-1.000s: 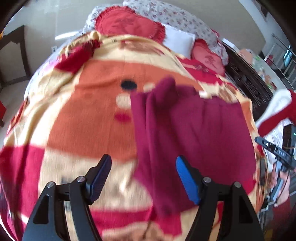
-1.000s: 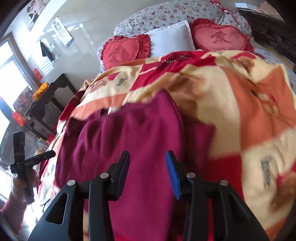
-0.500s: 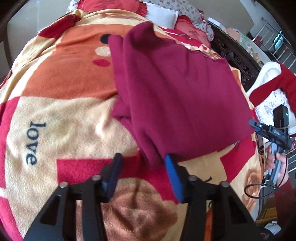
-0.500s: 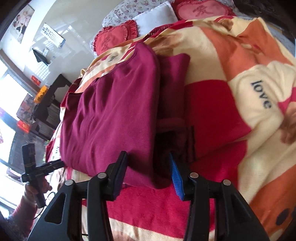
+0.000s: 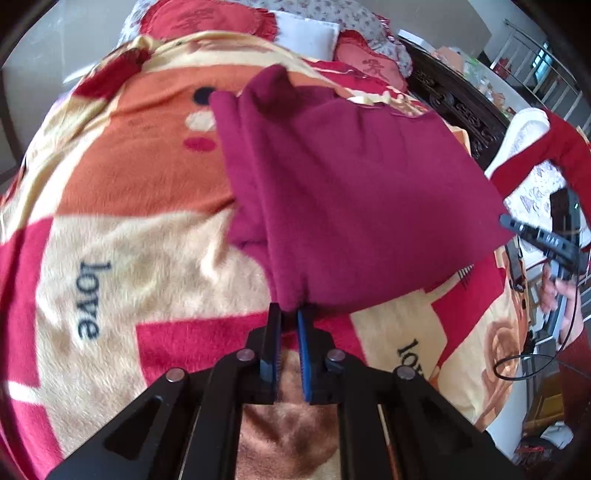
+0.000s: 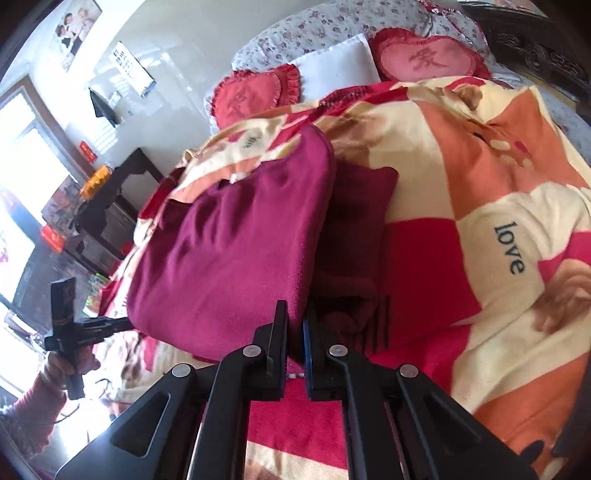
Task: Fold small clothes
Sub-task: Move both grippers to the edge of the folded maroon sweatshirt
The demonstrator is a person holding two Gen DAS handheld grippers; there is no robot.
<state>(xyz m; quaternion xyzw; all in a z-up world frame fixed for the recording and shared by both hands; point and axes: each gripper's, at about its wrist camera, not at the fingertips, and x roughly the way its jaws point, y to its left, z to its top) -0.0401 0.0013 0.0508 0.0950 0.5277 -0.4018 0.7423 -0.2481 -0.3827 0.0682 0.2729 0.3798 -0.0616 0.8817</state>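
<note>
Maroon garment (image 5: 343, 184) (on my bed blanket (image 5: 122, 236)): left gripper (image 5: 290, 314) and right gripper (image 6: 294, 314) each clamped tight on its near hem.

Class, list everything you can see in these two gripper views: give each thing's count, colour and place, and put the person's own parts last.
Garment: one, maroon, partly folded on the blanket, near corner pinched by both grippers.
Blanket: one, orange, cream and red, printed "love", covering the bed.
Heart cushions: two, red, at the head of the bed.
Pillow: one, white, between the cushions.
Floral bedding: white with small flowers, behind the pillow.
Dark wooden stand: one, beside the bed by the window.
Calendar: one, white, on the wall.
Left gripper: black, jaws shut on the garment's corner.
Right gripper: black, jaws shut on the garment's edge.
</note>
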